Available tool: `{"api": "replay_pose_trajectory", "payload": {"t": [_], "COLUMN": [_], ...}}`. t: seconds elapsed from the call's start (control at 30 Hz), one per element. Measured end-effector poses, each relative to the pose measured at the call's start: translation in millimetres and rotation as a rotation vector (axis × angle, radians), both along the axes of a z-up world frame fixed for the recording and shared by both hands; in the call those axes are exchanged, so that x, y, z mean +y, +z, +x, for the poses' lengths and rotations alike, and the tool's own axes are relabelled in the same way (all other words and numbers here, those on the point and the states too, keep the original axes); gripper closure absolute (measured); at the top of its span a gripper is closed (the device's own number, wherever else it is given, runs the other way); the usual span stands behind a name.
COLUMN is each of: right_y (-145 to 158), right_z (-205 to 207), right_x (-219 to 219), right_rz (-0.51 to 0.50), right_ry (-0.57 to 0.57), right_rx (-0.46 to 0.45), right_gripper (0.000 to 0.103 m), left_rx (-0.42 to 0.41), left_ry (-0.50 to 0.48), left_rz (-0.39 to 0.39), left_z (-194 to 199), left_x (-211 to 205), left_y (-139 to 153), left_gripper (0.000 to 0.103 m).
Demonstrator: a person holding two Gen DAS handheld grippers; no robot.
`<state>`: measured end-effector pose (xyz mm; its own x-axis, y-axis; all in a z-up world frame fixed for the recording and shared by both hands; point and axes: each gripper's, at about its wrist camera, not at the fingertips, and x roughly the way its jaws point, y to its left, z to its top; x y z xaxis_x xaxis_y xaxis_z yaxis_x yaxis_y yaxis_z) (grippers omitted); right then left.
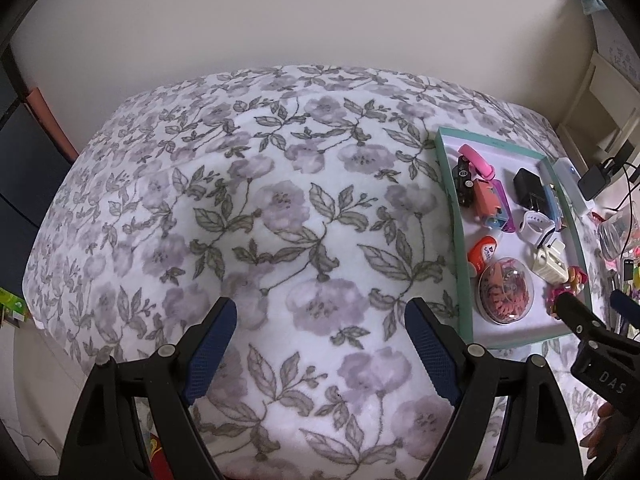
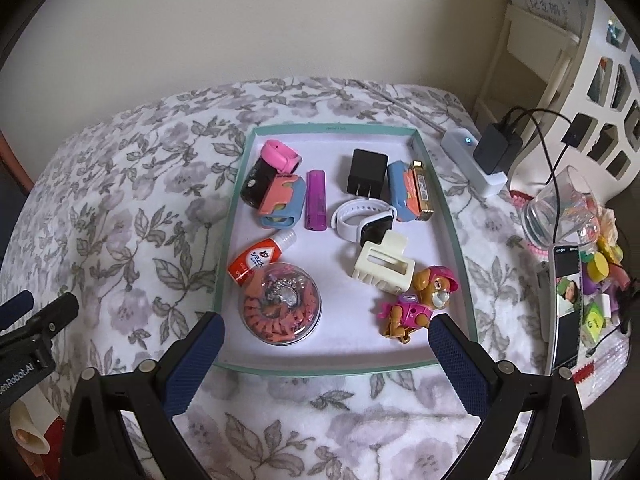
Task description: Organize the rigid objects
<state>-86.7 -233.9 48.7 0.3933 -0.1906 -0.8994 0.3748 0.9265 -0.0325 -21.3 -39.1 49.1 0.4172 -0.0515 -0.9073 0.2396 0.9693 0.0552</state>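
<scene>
Floral blanket (image 1: 280,208) over a bed, with a teal tray (image 2: 234,216) near its right side already holding all the small stuff: watches, charger (image 2: 368,178), hair clip (image 2: 384,266), pup toy (image 2: 420,300). Left gripper (image 1: 320,348) and right gripper (image 2: 326,354) both gape wide, empty. Looks basically finished, maybe some tidying left.

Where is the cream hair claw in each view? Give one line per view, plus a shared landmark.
Left wrist view: hair claw at far right, inside the tray, near its right wall.
Right wrist view: hair claw right of centre, in the tray's near half.
Shared landmark: the pink toy dog lies just nearer the camera than the claw in both.
</scene>
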Motion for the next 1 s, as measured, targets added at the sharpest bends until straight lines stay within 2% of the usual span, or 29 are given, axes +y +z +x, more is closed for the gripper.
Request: {"api": "replay_pose_trajectory", "payload": {"t": [0.43, 1.0], "right_y": [19.4, 22.0], "right_z": [-7.9, -9.5], "right_x": [9.8, 12.2], "right_rz": [-0.034, -0.052], "right_ry": [0.008, 0.015], "right_rx": [-0.053, -0.041], "right_gripper": [0.000, 0.000], "left_rx": [-0.040, -0.050], "left_ry": [0.004, -0.014], "left_rz": [-0.007, 0.011], "left_z": [-5.3, -8.6], "left_x": [3.3, 2.8], "left_y": [10.2, 13.0], "left_gripper": [0.016, 0.016]}}
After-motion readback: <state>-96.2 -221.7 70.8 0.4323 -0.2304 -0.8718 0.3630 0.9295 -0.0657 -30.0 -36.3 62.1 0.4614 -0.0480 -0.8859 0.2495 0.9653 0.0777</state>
